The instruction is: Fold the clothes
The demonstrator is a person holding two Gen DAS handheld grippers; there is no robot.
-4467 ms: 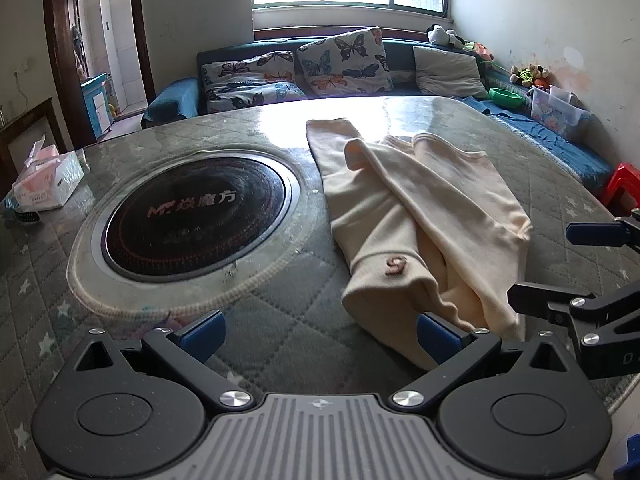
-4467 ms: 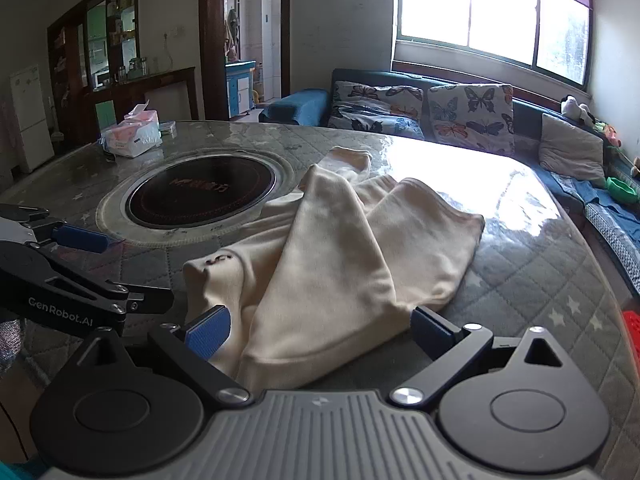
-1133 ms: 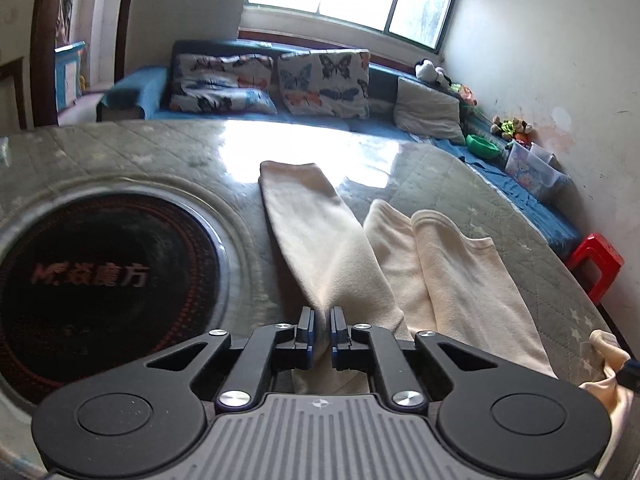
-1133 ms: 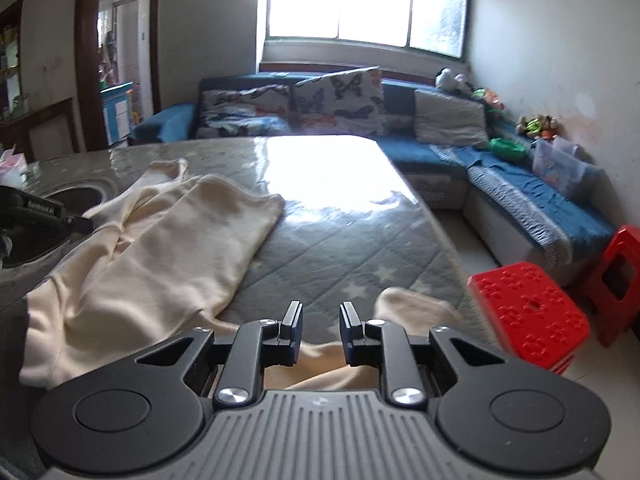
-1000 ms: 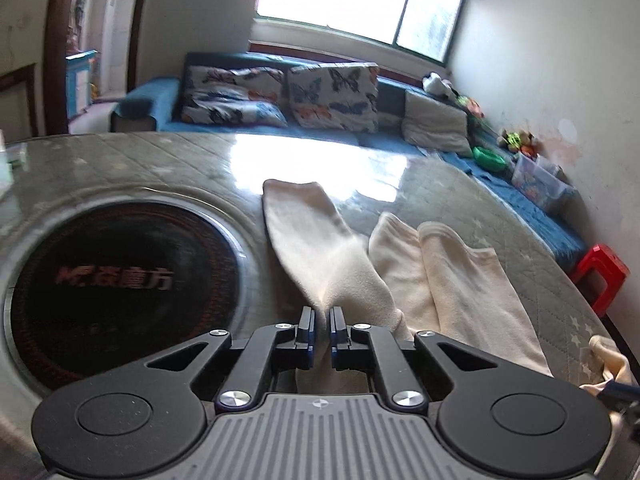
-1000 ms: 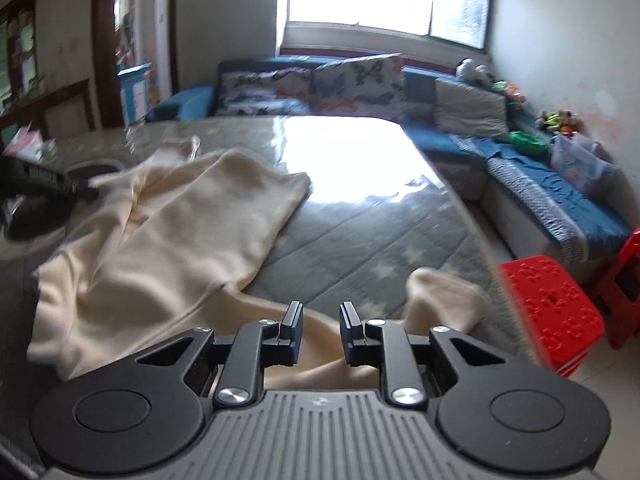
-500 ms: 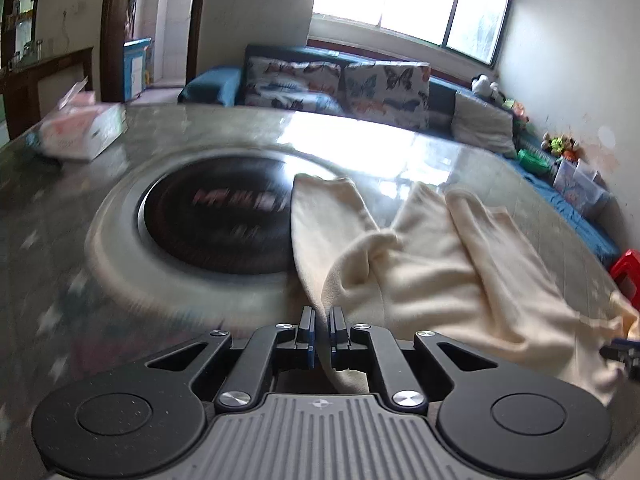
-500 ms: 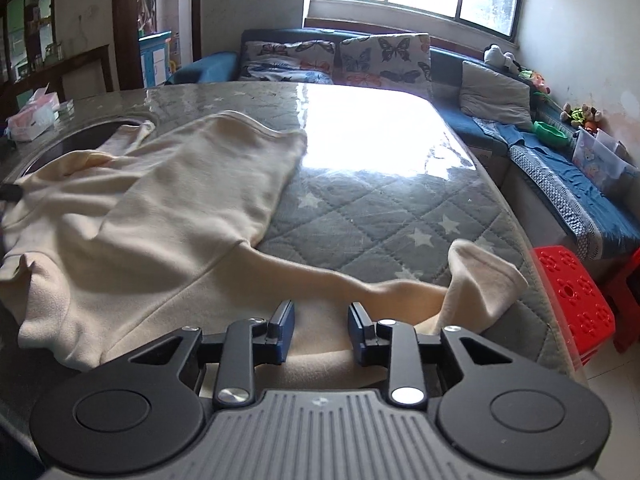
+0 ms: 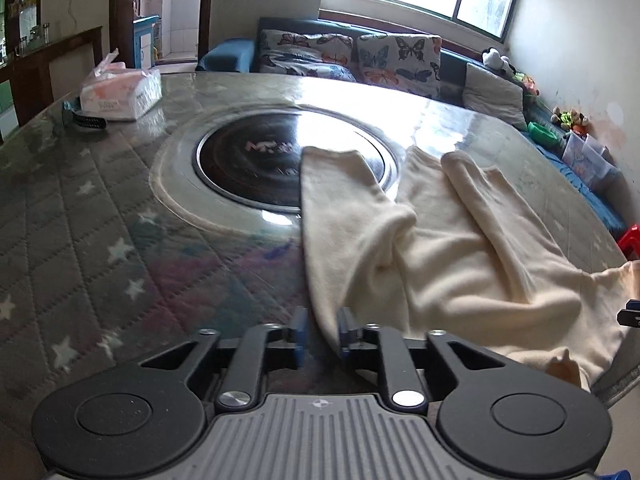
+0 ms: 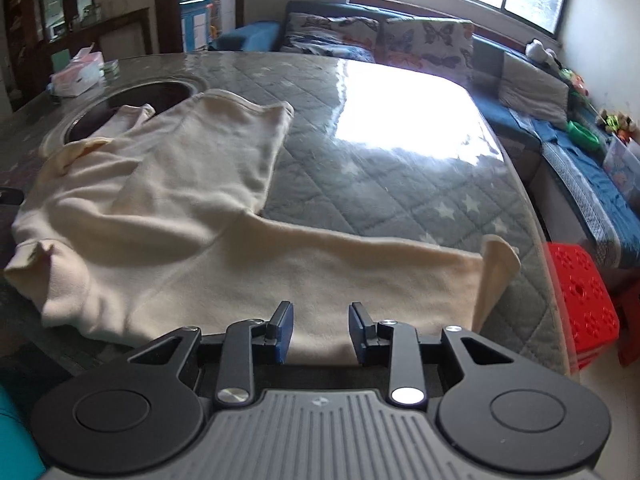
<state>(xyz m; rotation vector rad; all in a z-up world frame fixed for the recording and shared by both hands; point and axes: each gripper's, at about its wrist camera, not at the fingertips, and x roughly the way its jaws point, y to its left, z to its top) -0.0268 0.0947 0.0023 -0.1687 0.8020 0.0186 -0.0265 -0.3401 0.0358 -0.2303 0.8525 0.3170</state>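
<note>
cream fleece, a long-sleeved top (image 9: 448, 240), lies spread over the near half of a round table (image 9: 100, 208) covered in grey quilted cloth with white stars under a clear shiny sheet. in the left wrist view one sleeve runs from the gripper up onto the black round cooktop (image 9: 256, 160) sunk in the middle of the table, its cuff lying on the dark glass; the body of the top bunches in folds to the right and reaches the table's edge. the left gripper (image 9: 322, 330) has its blue-padded fingers a narrow way apart, with the near end of that sleeve lying between them; the pads do not look pressed onto the cloth. in the right wrist view the other sleeve stretches flat along the near edge of the table toward the right, its cuff turned up in a small standing fold near the rim. the right gripper (image 10: 320, 330) stands parted, wider than the left, with the edge of the sleeve just in front of and between its fingers, gripping nothing. a pink and white tissue pack (image 9: 120, 90) sits on the far left of the table, well apart from the top. beyond the table are a blue sofa (image 10: 560, 120) with butterfly cushions and a red plastic stool (image 10: 580, 300) on the floor at the right.
</note>
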